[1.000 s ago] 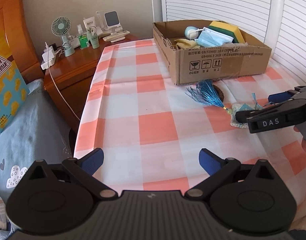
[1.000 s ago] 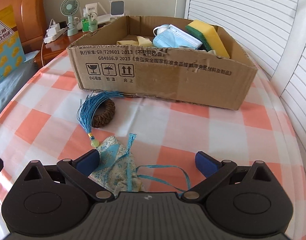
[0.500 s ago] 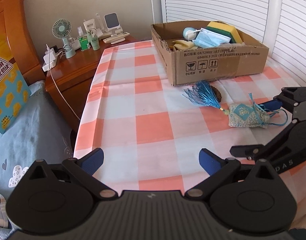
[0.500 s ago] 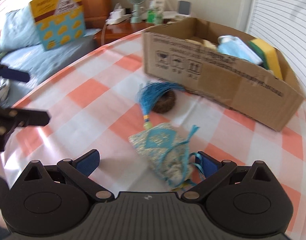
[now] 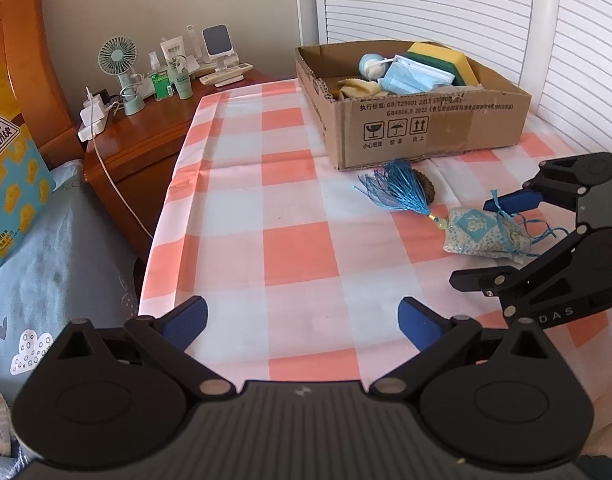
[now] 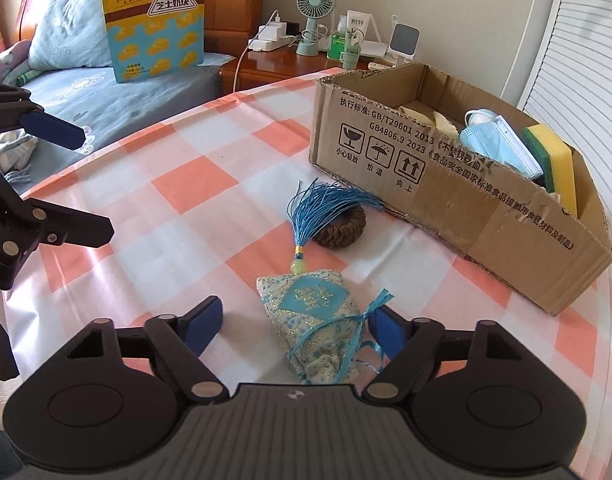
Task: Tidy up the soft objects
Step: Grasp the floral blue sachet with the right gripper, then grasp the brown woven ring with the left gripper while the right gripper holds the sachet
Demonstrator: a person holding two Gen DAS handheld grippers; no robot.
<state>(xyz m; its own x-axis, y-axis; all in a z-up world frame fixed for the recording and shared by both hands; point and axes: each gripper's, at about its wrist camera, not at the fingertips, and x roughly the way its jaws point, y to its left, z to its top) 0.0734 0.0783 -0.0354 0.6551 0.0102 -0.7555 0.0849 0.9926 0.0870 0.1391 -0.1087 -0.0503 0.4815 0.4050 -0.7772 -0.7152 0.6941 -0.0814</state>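
One bench [image 5: 298, 248] carries everything, draped in a smooth cloth of orange and white checks. On it sits one cardboard box [image 6: 458, 196], a shallow open-topped tray of corrugated board with printed handling marks and a strip of tape on its front wall. Inside the box lie one block-shaped sponge [image 6: 554, 160], yellow foam with a green scouring layer, one pleated pale-blue face mask [image 6: 498, 146] with white loops, and one crumpled yellowish cloth [image 5: 356, 87].

Just in front of the box rests one small dark braided ring [image 6: 342, 230], rope-like in texture, with one fan of glossy blue tassel threads [image 6: 318, 210] lying over it. The tassel joins through one pale green bead [image 6: 298, 267] to one sachet [image 6: 318, 328], a soft puffy pouch of pale floral fabric with a turquoise diamond patch and thin blue ribbon tied at its neck.

Two claws are in view. The right claw [image 6: 294, 326] has its blue-padded fingers apart on either side of the sachet, the right pad just beside the ribbon; whether it touches cannot be told. The left claw [image 5: 302, 320] stands wide apart over bare cloth, well away from the sachet
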